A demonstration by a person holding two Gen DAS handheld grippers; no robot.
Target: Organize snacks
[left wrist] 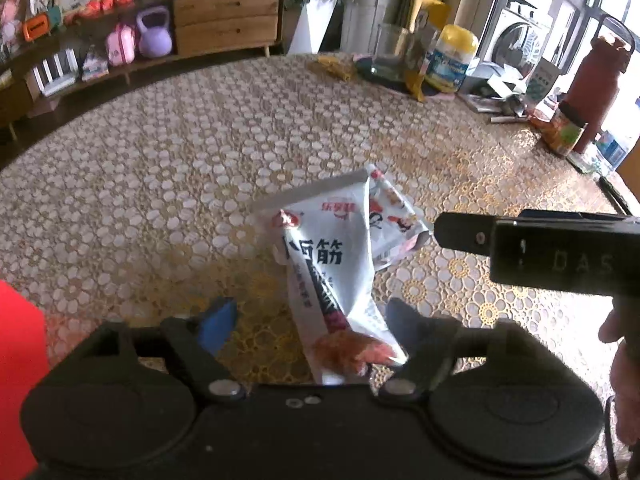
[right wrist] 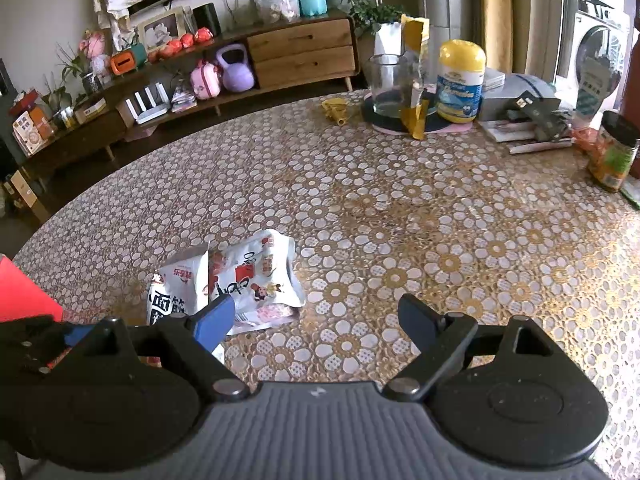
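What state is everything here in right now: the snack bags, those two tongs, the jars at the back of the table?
Noodle snack bag: crumpled, lying on the table between the left tongs' fingers.
Cartoon snack bag: creased, lying partly under the noodle bag.
Left tongs: open, around the noodle bag's lower end.
Right tongs: open, nothing between them.
Glass jar: upright.
Yellow-lidded tub: upright, lid on.

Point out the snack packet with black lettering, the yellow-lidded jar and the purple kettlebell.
snack packet with black lettering (left wrist: pixel 320 258), left wrist view, on its printed front.
yellow-lidded jar (right wrist: pixel 460 94), right wrist view, on its blue label.
purple kettlebell (right wrist: pixel 237 76), right wrist view, on its round body.
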